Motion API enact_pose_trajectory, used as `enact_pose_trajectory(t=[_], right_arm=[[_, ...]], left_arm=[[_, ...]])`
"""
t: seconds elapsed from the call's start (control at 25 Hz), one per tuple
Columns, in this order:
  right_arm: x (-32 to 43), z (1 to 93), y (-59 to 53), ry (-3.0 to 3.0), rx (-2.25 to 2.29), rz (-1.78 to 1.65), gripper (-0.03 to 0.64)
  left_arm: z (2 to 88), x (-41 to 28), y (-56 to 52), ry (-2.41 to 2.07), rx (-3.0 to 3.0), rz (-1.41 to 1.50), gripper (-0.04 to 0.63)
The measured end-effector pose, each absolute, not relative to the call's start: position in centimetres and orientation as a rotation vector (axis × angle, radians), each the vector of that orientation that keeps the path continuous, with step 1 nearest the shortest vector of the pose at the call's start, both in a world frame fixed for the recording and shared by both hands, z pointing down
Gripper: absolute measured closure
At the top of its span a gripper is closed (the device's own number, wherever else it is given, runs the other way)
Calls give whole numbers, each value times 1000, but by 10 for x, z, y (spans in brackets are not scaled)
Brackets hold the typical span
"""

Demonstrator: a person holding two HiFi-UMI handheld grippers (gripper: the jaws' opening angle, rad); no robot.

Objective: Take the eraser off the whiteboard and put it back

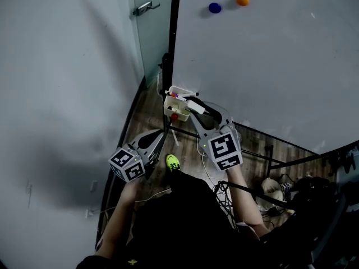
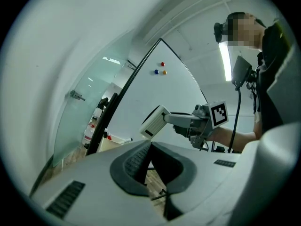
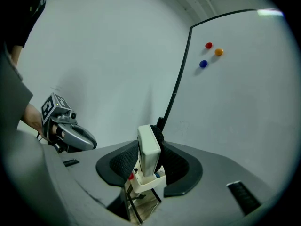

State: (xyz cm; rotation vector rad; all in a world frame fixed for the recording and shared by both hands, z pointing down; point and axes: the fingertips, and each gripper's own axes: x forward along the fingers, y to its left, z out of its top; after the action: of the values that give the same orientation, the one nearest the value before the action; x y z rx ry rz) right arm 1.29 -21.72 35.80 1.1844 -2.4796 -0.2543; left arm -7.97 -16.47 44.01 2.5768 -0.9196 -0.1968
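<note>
The eraser (image 3: 147, 142) is clamped between the pads of the right gripper (image 3: 148, 158). It is a white block with a dark felt face, held upright and clear of the whiteboard (image 3: 244, 107). In the head view it is found just left of centre, close to the board's lower left corner and above a small white tray (image 1: 170, 112) of markers at the board's edge. No contact between eraser and board can be made out in any view. The left gripper (image 1: 161, 138) is held at the lower left of centre, apart from the board, with its fingers brought together on nothing. A blue magnet (image 1: 214, 7) and an orange magnet (image 1: 242, 0) are seen high on the board, well apart from the eraser.

The first half of the task is judged to be done, since the eraser is off the board and carried in the air. The return to the board is taken to be the step in hand.

For that move, the eraser would have to be carried toward a bare part of the white surface and turned so that one broad face lies flat against it. In the right gripper view the dark face is seen turned toward the board side. Which face grips the board cannot be told. The pads should be parted only once the eraser is seated; otherwise it may drop toward the tray or the floor.
</note>
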Motion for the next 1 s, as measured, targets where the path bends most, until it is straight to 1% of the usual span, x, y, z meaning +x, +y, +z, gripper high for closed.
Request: enact_pose_trajectory(t=[0.48,1.0], right_arm=[[15,354,-214,-2477,1188,-264,459],[19,351,-217,-2484,1189,-266,459]], left_arm=[[435,-87,-166,-928,2530,-292,575],[430,-83,-166,-919,2537,-315,575]])
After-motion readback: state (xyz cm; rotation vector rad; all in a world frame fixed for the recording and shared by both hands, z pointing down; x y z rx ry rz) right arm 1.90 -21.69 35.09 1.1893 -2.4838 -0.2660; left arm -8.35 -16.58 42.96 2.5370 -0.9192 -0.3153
